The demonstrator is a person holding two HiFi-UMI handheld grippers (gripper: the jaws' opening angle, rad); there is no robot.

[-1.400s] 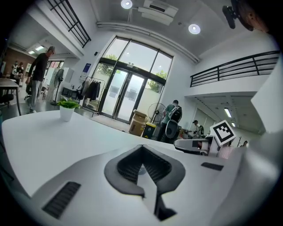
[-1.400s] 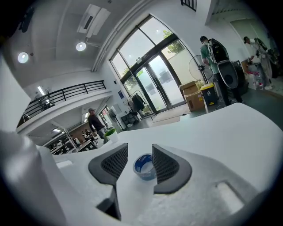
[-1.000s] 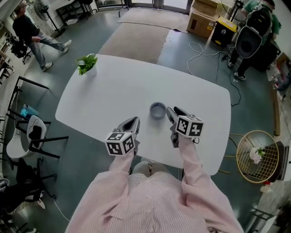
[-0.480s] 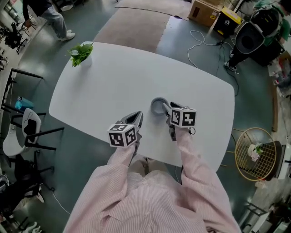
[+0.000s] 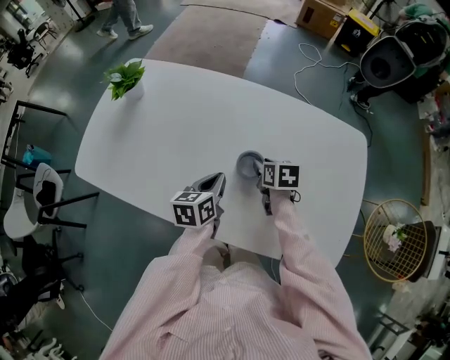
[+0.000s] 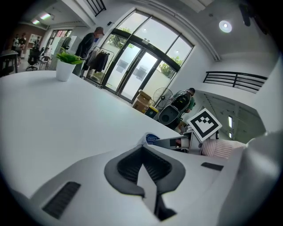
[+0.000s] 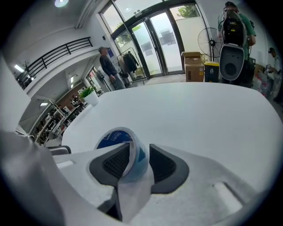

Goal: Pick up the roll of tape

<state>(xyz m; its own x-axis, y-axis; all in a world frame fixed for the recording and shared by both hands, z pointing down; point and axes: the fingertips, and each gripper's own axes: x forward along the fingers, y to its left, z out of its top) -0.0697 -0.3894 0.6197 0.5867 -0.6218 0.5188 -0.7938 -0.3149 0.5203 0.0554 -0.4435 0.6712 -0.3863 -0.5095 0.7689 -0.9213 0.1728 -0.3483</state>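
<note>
The roll of tape (image 5: 245, 166) is a clear ring with a blue core label, lying flat on the white table (image 5: 176, 119) near its front edge. My right gripper (image 5: 259, 169) reaches down over the roll's right side. In the right gripper view the tape (image 7: 116, 137) has its near wall between the jaws of this gripper (image 7: 138, 152); they are closing, and a sliver of gap still shows at the right pad. My left gripper (image 5: 216, 183) hovers just left of the roll with its fingers together and nothing in them. From the left gripper (image 6: 141, 152) the tape (image 6: 151, 138) peeks out behind the jaws.
A small potted plant (image 5: 125, 76) stands at the table's far left corner. Beyond the table are cardboard boxes (image 5: 322, 15), cables (image 5: 316, 60) on the floor, a chair (image 5: 39, 204) at the left and a wire fan guard (image 5: 397, 240) at the right.
Both grippers have sunk toward the table. The right one has come forward and down over the tape, so the roll's wall now stands between its jaws, which have narrowed a little.
</note>
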